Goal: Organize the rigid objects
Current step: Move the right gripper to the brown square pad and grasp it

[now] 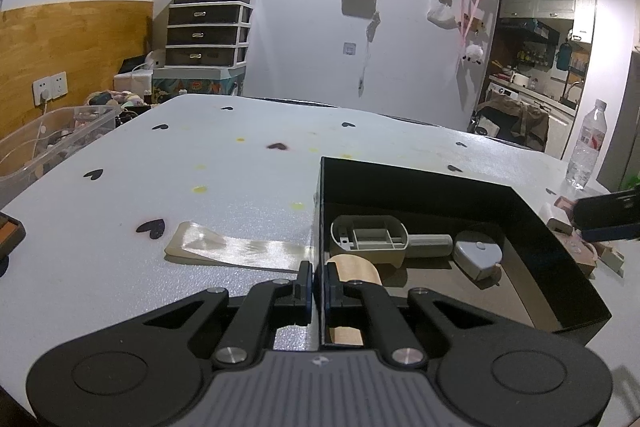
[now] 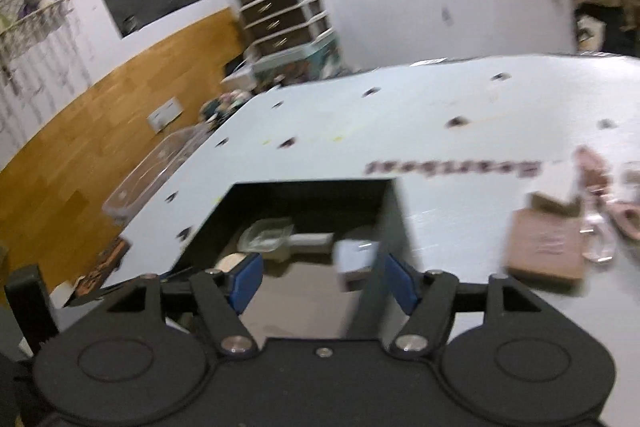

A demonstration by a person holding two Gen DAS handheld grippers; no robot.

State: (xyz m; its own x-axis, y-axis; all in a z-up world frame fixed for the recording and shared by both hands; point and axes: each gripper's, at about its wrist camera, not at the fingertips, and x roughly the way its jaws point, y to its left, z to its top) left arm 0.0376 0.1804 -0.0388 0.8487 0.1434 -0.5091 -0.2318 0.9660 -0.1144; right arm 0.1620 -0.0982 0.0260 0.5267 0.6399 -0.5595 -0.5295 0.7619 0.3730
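Note:
A black open box (image 1: 536, 227) sits on the pale table (image 1: 200, 155). Inside lie a grey plastic scoop (image 1: 376, 237), a grey heart-shaped tape measure (image 1: 478, 253) and a light wooden piece (image 1: 356, 269). My left gripper (image 1: 319, 287) is shut on the box's left wall at its near corner. In the blurred right wrist view, my right gripper (image 2: 322, 281) is open above the box (image 2: 312, 187), with the scoop (image 2: 272, 237) and the tape measure (image 2: 354, 259) beneath it. It holds nothing.
A clear plastic sleeve (image 1: 236, 247) lies left of the box. A clear bin (image 1: 48, 143) stands at the table's left edge and a water bottle (image 1: 588, 143) at the far right. A brown box (image 2: 546, 247), pink items (image 2: 600, 183) and a clear piece (image 2: 598, 239) lie right of the black box.

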